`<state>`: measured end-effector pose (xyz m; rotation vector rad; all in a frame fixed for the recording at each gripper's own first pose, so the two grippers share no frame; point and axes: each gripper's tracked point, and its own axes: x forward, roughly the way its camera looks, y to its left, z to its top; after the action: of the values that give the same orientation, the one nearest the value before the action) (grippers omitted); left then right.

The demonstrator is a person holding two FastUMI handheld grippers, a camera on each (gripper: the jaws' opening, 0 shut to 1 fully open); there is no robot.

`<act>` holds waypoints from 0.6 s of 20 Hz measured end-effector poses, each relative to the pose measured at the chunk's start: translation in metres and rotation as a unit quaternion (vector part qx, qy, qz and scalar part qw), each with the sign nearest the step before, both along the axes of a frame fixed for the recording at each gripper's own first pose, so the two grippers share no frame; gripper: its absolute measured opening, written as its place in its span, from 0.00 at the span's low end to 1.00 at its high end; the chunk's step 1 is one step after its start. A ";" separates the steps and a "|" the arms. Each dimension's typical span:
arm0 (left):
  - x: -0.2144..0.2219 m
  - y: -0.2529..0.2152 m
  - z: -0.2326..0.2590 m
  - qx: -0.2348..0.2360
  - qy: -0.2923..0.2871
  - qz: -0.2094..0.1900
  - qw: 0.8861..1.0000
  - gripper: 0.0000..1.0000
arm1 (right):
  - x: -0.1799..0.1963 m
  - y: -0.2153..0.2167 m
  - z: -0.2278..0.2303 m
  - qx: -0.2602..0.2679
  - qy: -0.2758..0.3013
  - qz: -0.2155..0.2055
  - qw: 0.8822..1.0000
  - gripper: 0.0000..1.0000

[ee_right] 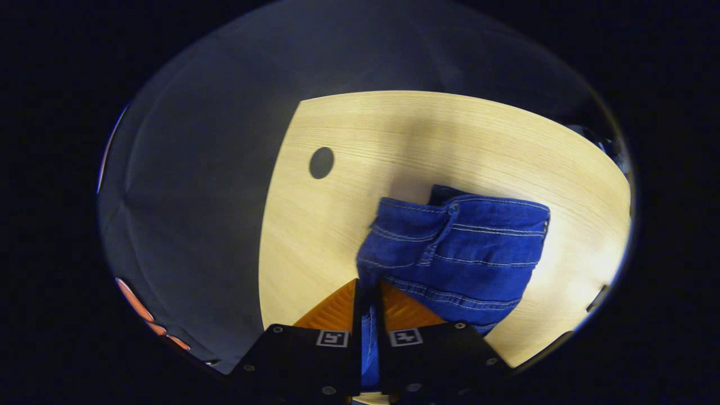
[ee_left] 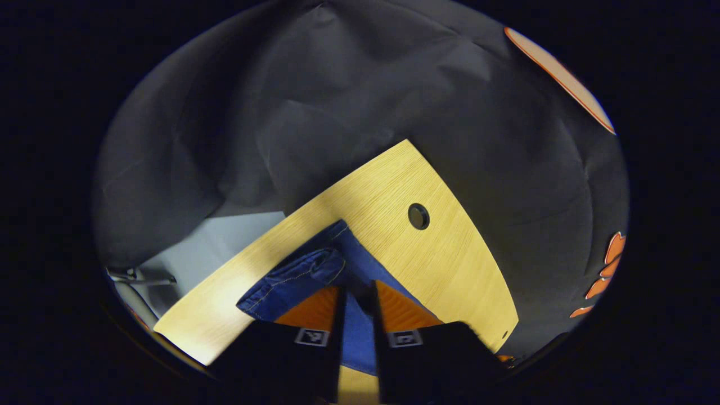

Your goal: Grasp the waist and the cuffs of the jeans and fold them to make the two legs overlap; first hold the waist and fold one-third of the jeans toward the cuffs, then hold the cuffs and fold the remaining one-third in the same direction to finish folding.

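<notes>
Blue jeans (ee_right: 467, 253) lie on the pale wooden table (ee_right: 394, 135), bunched into a short stack with stitched seams on top. My right gripper (ee_right: 368, 295) is shut on a corner of the denim, which is pinched between both fingers. In the left gripper view the jeans (ee_left: 306, 273) run away from me in a folded ridge. My left gripper (ee_left: 357, 295) is shut on a flat layer of the jeans, and the cloth passes down between its fingers.
A round cable hole (ee_left: 418, 216) sits in the table a little beyond the jeans, also seen as the hole (ee_right: 321, 162) left of the stack. The table's edge (ee_left: 484, 225) and a corner are close by. Black cloth wall (ee_left: 337, 101) hangs behind.
</notes>
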<state>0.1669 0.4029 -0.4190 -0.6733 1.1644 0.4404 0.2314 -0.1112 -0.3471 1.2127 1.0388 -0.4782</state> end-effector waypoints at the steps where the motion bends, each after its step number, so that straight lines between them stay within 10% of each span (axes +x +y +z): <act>1: 0.006 -0.002 0.011 0.008 -0.017 -0.009 1.000 0.36 | 0.004 -0.004 0.008 -0.012 -0.020 0.002 1.000 0.16; 2: 0.015 -0.002 0.021 0.020 -0.044 -0.017 0.999 0.31 | 0.006 -0.008 0.012 -0.023 -0.031 0.007 0.999 0.46; 4: 0.032 -0.002 0.037 0.052 -0.095 -0.039 0.993 0.64 | 0.002 -0.019 0.017 -0.047 -0.040 0.018 0.998 0.43; 6: 0.038 -0.004 0.065 0.092 -0.134 -0.060 0.985 0.89 | -0.016 -0.025 0.021 -0.077 -0.035 0.037 0.996 0.68; 12: 0.037 -0.029 0.112 0.149 -0.201 -0.120 0.961 0.97 | -0.064 -0.037 0.018 -0.122 -0.022 0.068 0.990 0.91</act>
<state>0.2041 0.3739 -0.3067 -0.3314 0.7588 0.2495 0.1675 -0.1481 -0.3290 0.9251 0.9868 -0.4547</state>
